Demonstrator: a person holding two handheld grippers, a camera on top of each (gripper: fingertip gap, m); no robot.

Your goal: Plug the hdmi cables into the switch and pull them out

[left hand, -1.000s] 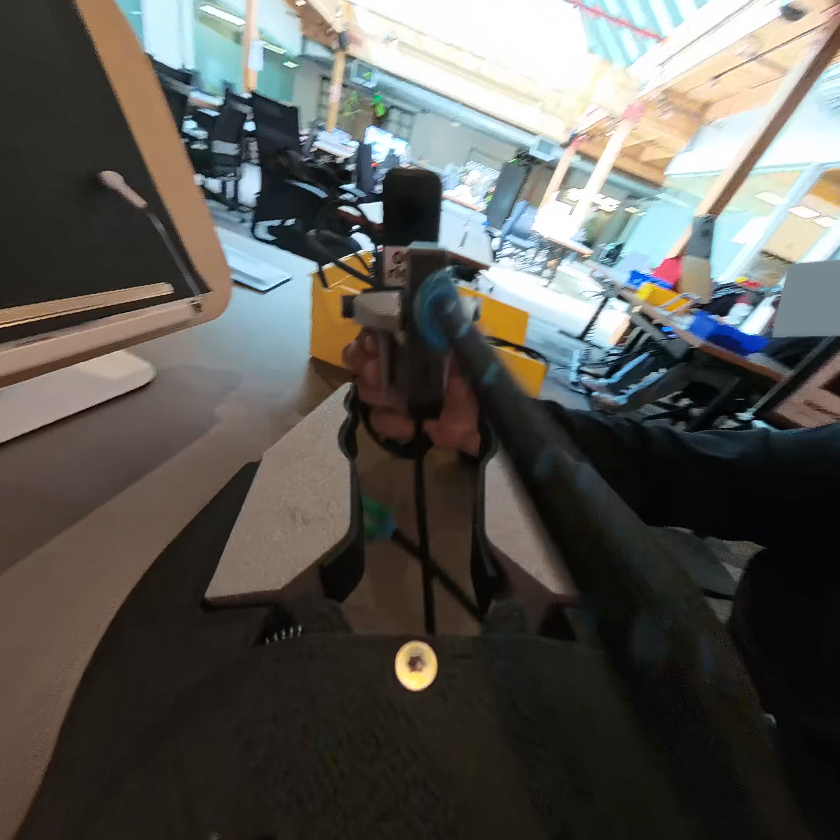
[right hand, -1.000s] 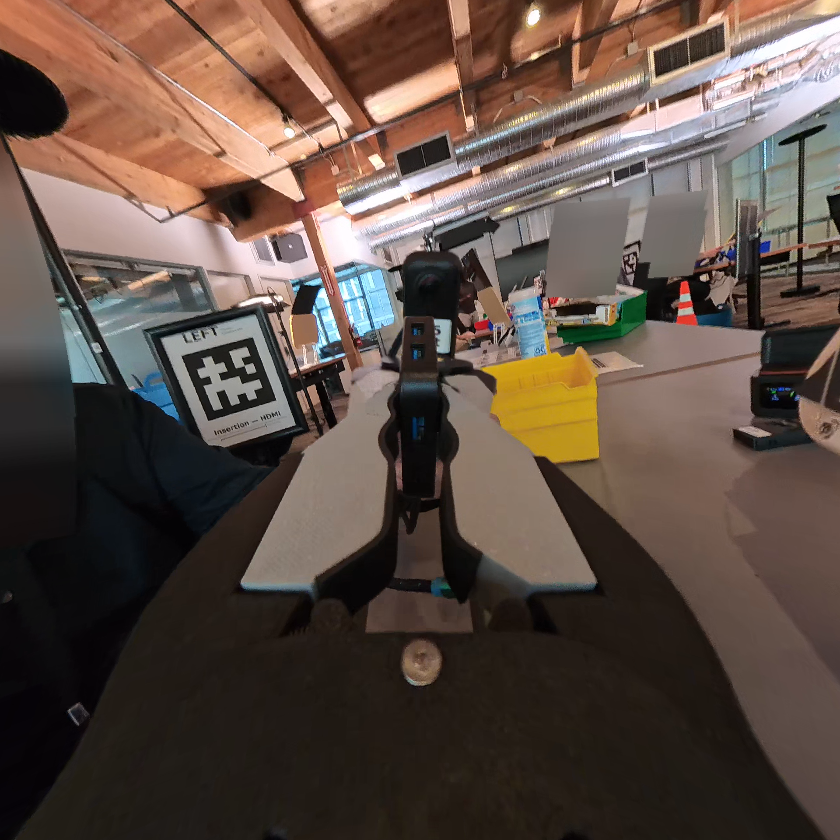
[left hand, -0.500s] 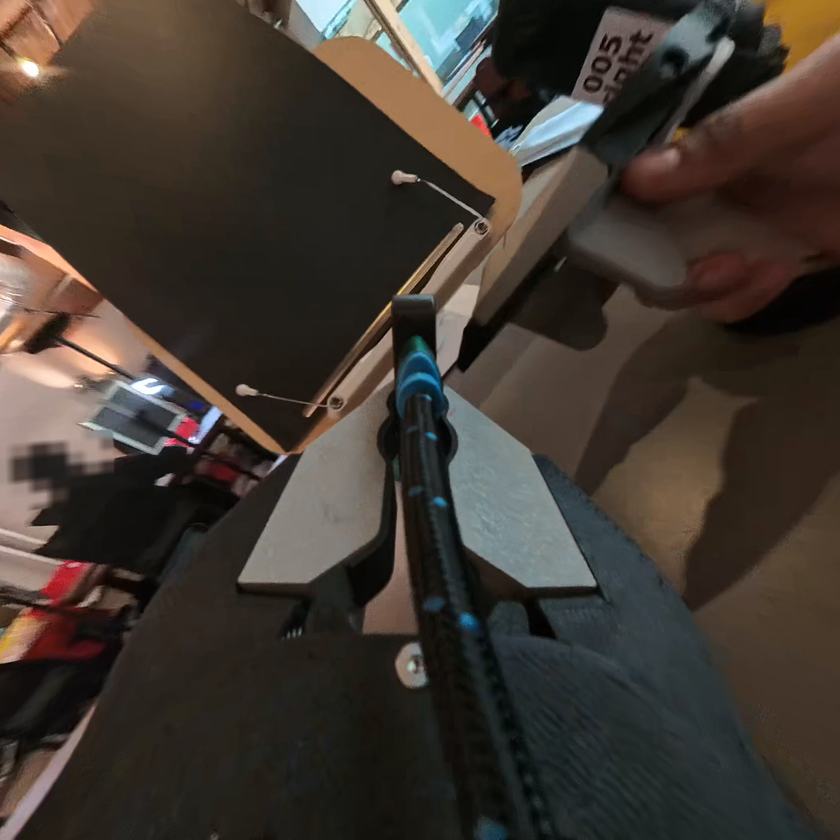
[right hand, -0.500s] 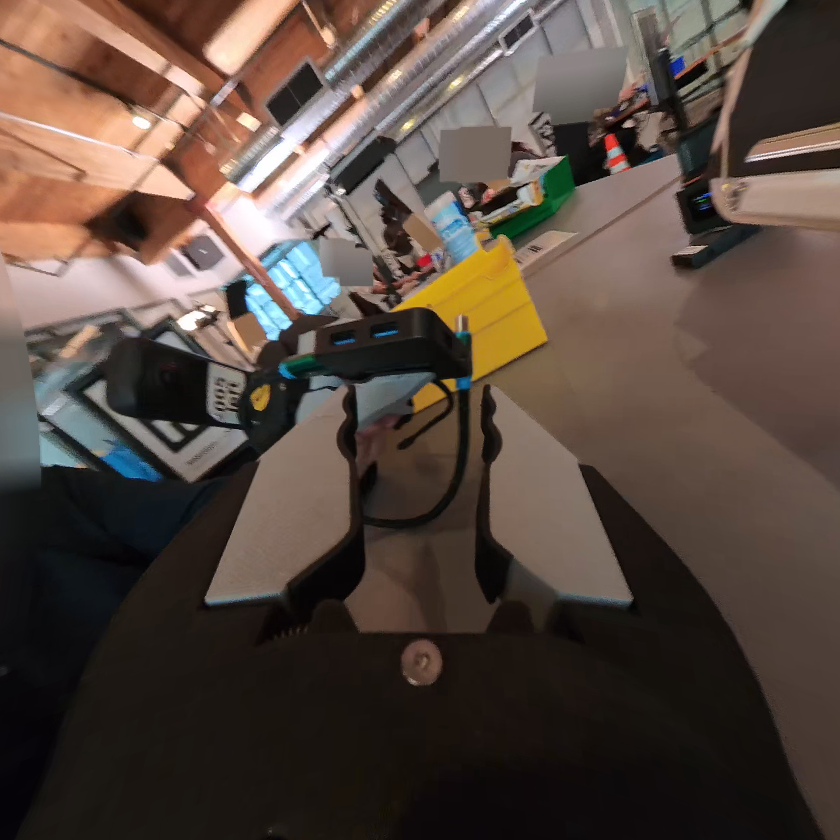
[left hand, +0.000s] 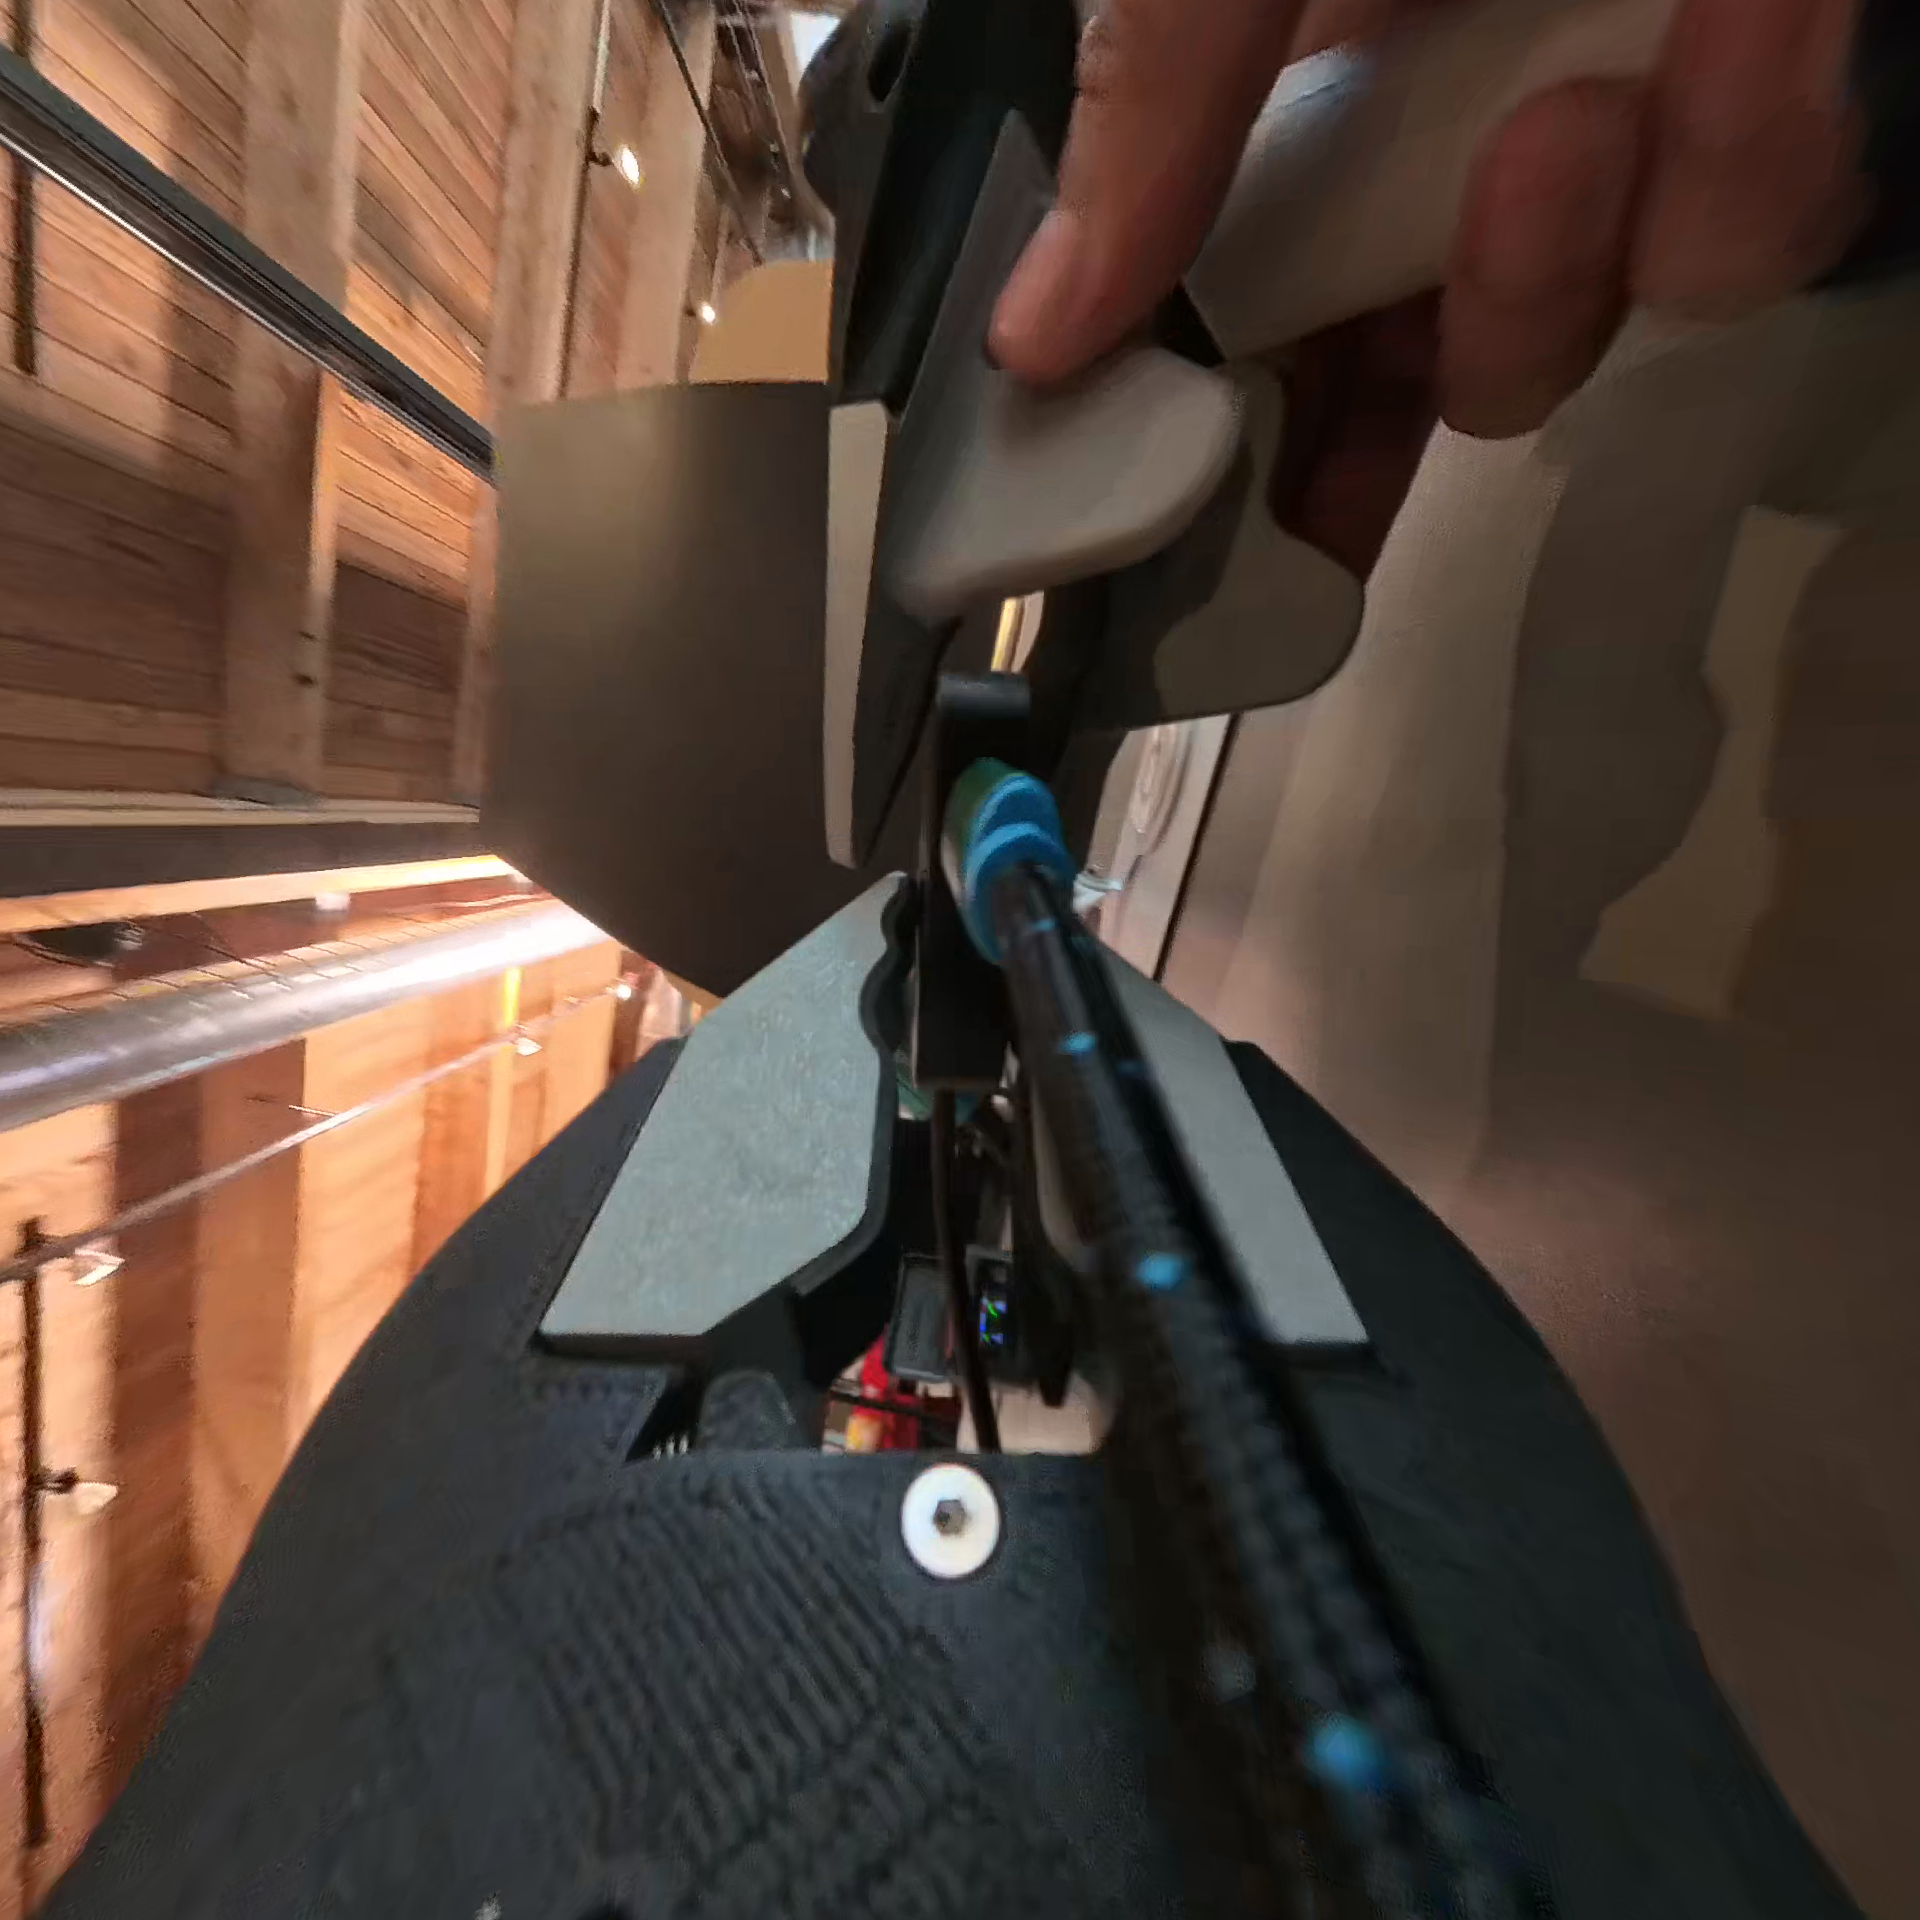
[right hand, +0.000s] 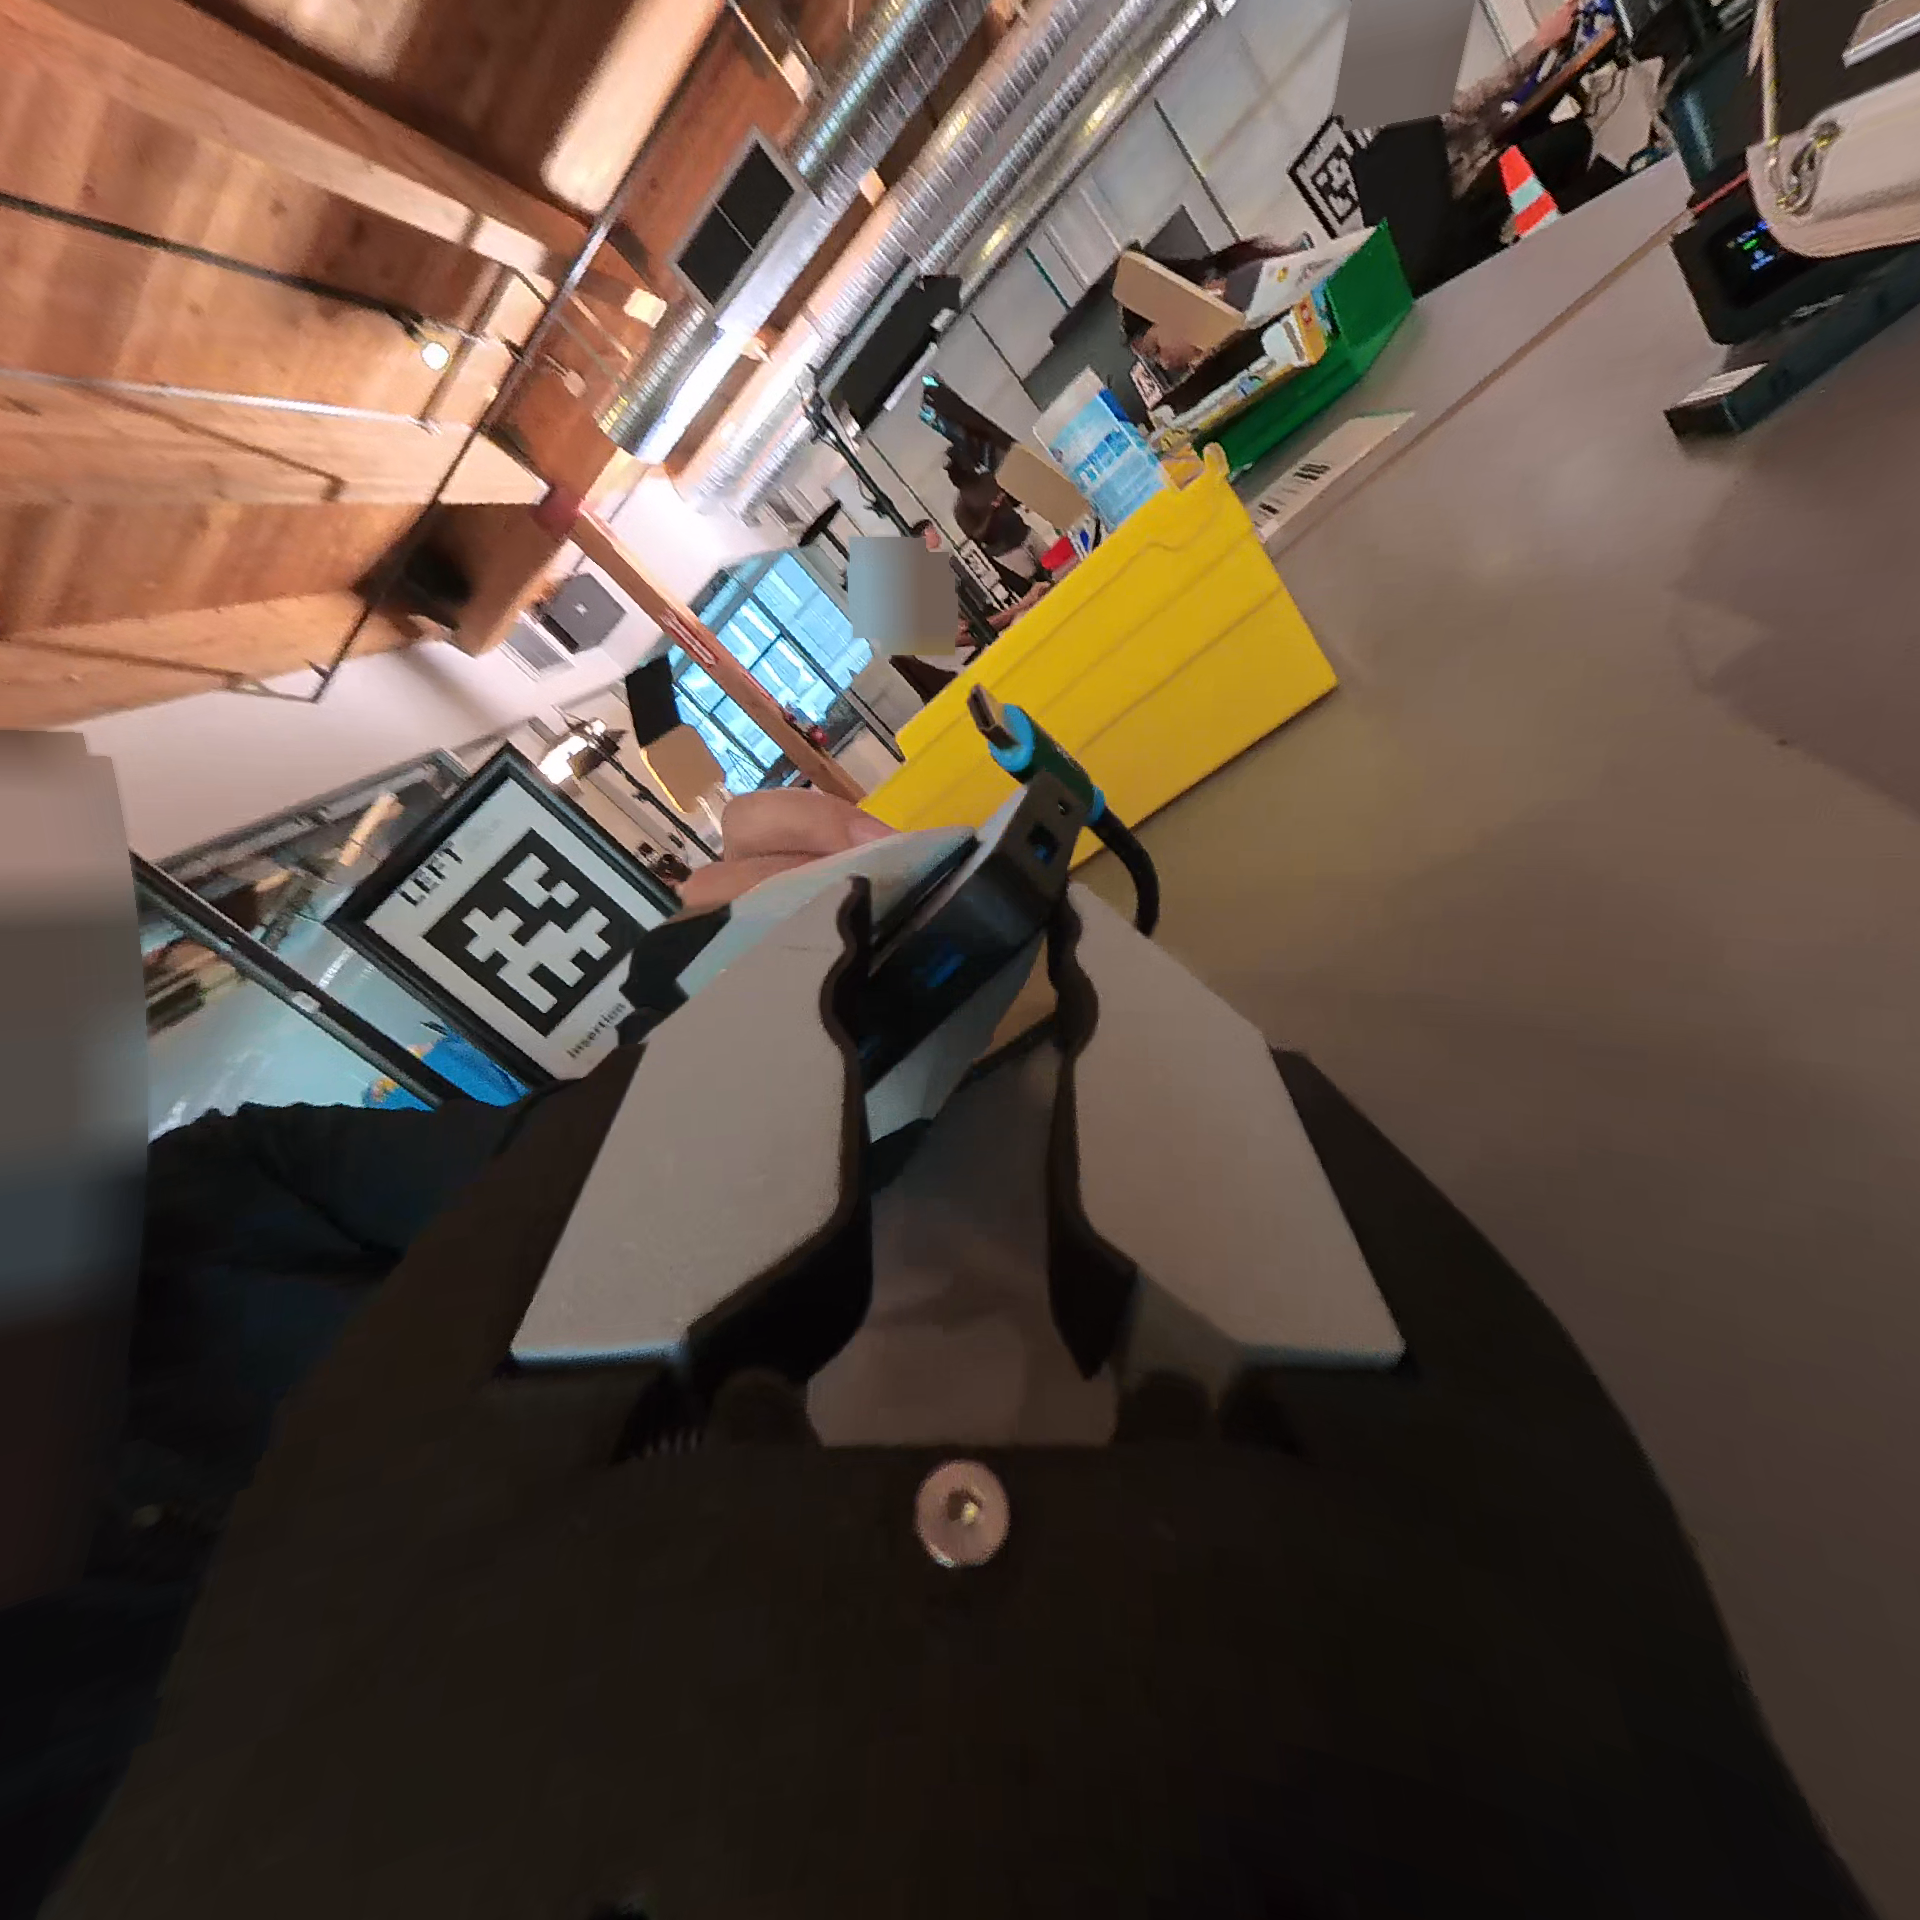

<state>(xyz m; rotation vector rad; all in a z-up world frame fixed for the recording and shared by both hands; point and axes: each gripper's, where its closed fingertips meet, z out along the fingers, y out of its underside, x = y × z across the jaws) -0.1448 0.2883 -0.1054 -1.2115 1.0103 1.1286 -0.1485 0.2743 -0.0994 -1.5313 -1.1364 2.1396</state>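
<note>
My left gripper [left hand: 966, 935] is shut on the black switch [left hand: 951, 997], which I see edge-on. A black braided HDMI cable [left hand: 1101, 1174] with a blue-green collar [left hand: 1003, 831] runs from the switch end back over my right finger. My right gripper shows just above it [left hand: 982, 748], held by a hand [left hand: 1507, 208]. In the right wrist view my right gripper [right hand: 956, 914] is open, its jaws apart on either side of the switch [right hand: 956, 925]. A short cable plug with a blue collar [right hand: 1003, 732] sticks up beyond it. A left finger [right hand: 831, 883] lies against the switch.
On the grey table [right hand: 1558, 831] stand a yellow bin [right hand: 1122, 665], a green bin [right hand: 1351, 301] and a black device with a small screen [right hand: 1756, 260]. A framed marker sign [right hand: 520, 925] is on the left. A white-edged board [right hand: 1849, 197] is at the far right.
The switch passed from my right gripper to my left: the right opened, the left shut on it. Both grippers have tilted, and the right jaws have closed in around the switch.
</note>
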